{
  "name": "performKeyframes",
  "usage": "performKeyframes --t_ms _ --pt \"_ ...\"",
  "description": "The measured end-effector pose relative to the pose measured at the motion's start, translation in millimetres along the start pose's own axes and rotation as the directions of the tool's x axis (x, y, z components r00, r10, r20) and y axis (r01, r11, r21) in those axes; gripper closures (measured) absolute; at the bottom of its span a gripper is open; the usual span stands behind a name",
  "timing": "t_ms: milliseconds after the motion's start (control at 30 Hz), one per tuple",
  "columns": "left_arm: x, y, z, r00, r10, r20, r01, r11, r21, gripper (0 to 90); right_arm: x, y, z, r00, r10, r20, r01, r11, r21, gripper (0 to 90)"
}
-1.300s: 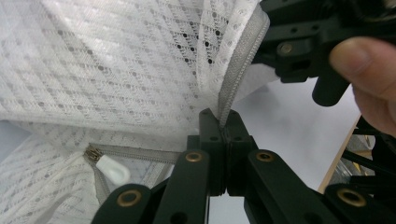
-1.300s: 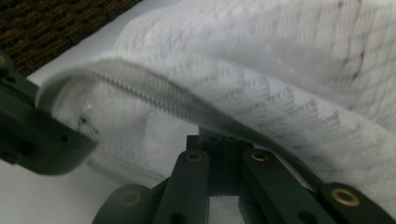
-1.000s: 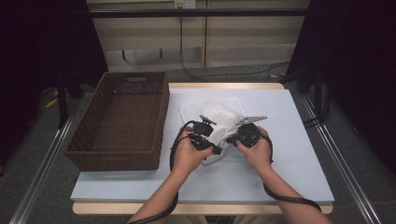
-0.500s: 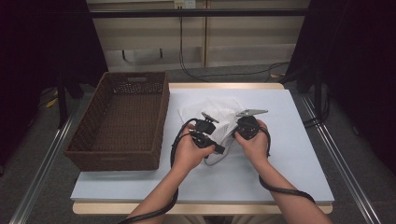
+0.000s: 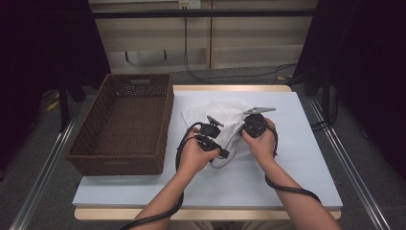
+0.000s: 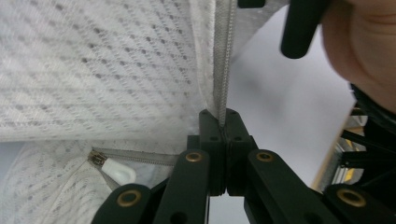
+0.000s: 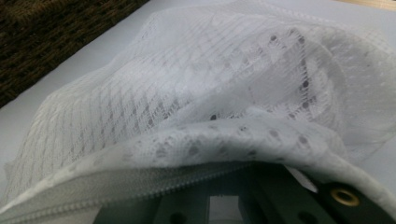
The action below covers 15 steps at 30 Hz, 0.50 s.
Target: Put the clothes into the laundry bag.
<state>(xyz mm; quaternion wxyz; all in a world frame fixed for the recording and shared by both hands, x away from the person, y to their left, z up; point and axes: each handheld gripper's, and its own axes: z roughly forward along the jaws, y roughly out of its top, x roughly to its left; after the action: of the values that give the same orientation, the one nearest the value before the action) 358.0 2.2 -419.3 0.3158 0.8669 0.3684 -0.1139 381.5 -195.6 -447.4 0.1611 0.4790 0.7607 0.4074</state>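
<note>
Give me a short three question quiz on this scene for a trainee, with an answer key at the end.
1. True or false: the left gripper is shut on the zipper edge of the white mesh laundry bag.
2. Where does the wicker basket sit? A: left of the bag. B: right of the bag. C: on top of the bag.
3. Fill in: the white zipper pull lies ____ the left gripper's jaws.

Key: 1 true; 2 A; 3 outside.
</note>
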Motion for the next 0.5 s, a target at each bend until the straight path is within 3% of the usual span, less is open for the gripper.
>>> performKeyframes --t_ms 267,500 --pt "7.9 -2.8 7.9 0.9986 -0.008 -0.053 0.009 0.9999 0.012 88.9 -3.0 -11.9 -5.2 0.9992 -0.023 -0.032 0.024 0.999 0.038 90.0" --pt "7.6 -3.5 9.3 0.9982 -0.007 -0.06 0.008 0.9997 0.022 88.3 -1.9 -23.4 -20.1 0.9982 -0.02 -0.057 0.023 0.999 0.043 85.7"
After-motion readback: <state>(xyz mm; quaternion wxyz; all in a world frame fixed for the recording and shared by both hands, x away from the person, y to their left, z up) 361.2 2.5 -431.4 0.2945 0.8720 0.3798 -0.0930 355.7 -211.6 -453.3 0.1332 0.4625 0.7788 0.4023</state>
